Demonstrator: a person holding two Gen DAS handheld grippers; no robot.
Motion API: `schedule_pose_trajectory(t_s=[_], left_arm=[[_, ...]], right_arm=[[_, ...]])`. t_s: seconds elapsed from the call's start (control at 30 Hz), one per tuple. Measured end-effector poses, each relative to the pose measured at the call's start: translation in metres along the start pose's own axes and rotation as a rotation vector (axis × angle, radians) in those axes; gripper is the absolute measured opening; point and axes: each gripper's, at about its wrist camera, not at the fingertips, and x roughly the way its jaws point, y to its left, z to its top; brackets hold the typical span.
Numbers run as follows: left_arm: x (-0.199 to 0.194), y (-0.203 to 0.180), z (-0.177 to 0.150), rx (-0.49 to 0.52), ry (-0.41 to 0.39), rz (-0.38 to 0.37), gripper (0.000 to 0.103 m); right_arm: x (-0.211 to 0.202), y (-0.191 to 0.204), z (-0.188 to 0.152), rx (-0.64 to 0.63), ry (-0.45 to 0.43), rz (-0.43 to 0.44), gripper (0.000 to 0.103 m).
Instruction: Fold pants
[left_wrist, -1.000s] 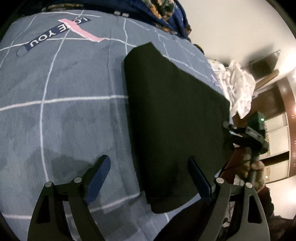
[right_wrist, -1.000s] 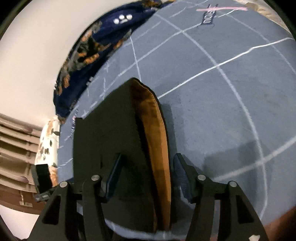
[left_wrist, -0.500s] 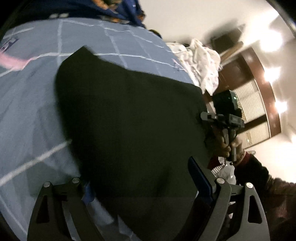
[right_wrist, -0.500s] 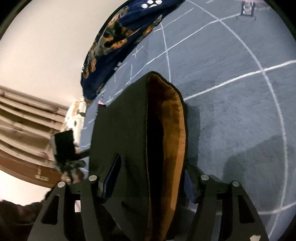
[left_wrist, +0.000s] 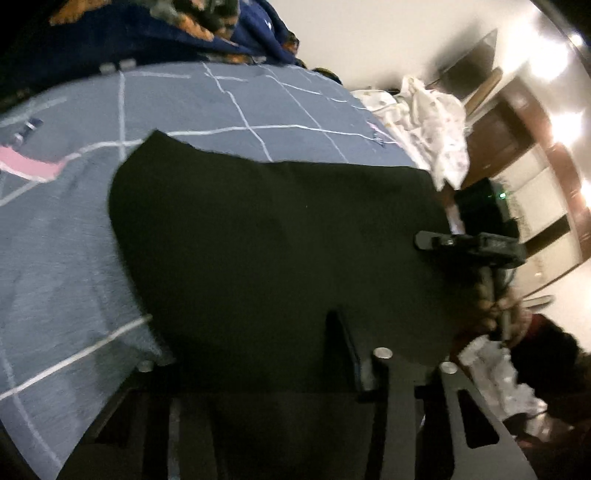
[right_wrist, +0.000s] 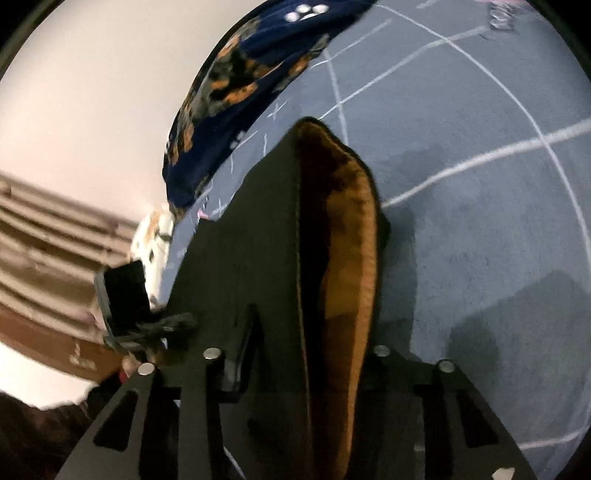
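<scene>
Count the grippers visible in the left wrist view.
2. The left gripper is at the bottom, jaws closing around the near edge of the black pants. The right gripper is at the pants' right edge.

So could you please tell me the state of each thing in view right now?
Pants: folded, flat on the bed, brown lining showing at the open end.
Left gripper: closing, pants between its fingers.
Right gripper: closing, pants between its fingers.
Bedsheet: spread flat.
</scene>
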Motion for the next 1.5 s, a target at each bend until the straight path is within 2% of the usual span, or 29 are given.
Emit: schedule_pose_trajectory(t_s=[0.13,0.23,0.47,0.9,1.5], left_arm=[[-0.007,-0.018,-0.005,0.052,-0.036,0.128,0.025],[-0.013,-0.029,-0.009,0.111,-0.043,0.2,0.025],[-0.031,-0.033,-0.015,0.136,-0.074,0.291,0.024],[-0.081,-0.014,-0.024,0.143,-0.141,0.394,0.023],[-0.138,0.043,-0.028,0.073,-0.221,0.49,0.023]], right_arm=[[-0.002,0.012,-0.004,0.022,-0.025,0.062,0.03],[-0.001,0.021,-0.006,0.022,-0.033,0.075,0.028],[0.012,0.042,-0.009,0.022,-0.031,0.1,0.027],[0.053,0.085,-0.005,0.016,-0.008,0.149,0.027],[0.122,0.137,0.016,-0.022,0.069,0.197,0.027]])
